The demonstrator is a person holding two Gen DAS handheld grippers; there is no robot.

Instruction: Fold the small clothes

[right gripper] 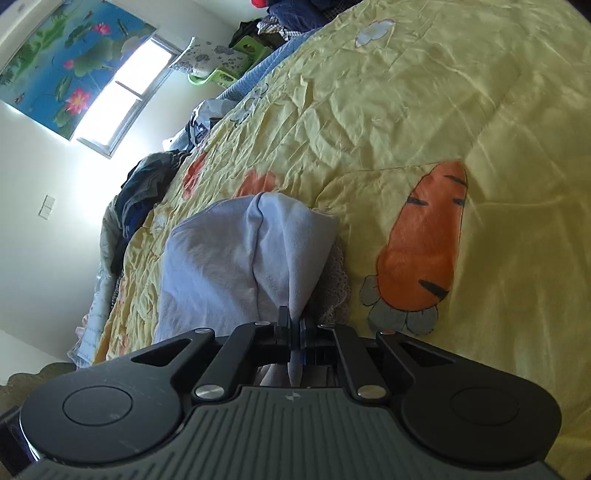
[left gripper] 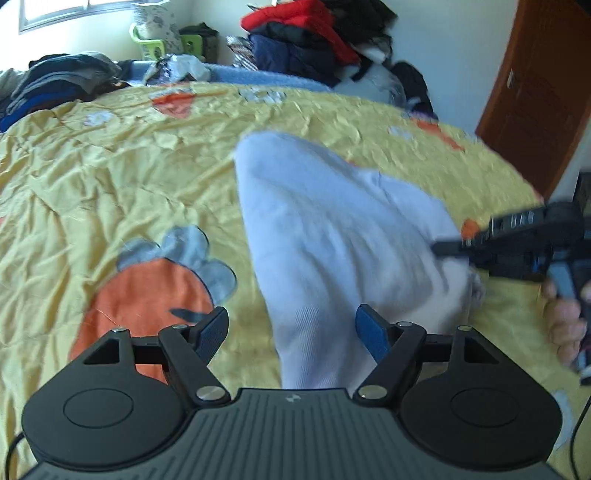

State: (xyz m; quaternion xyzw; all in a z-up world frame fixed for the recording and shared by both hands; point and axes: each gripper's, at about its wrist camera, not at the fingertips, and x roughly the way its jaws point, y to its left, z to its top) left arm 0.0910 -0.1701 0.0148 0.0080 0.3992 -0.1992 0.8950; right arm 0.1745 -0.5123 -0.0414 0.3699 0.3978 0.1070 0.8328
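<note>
The jaws of the right gripper [right gripper: 292,325] are pinched on a bunched edge of the white garment [right gripper: 236,254]. The jaws of the left gripper [left gripper: 291,328] stand wide, their pads clear of the cloth that lies between them. The garment stretches across the yellow carrot-print quilt [left gripper: 110,177] on the bed, with piled clothes [left gripper: 303,33] beyond.

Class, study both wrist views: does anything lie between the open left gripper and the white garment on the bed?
Nothing visible does. The left gripper is open, with the white garment already lying between its fingers, not yet pinched. The right gripper is shut on another part of the garment, off to the side, not in the way.
</note>
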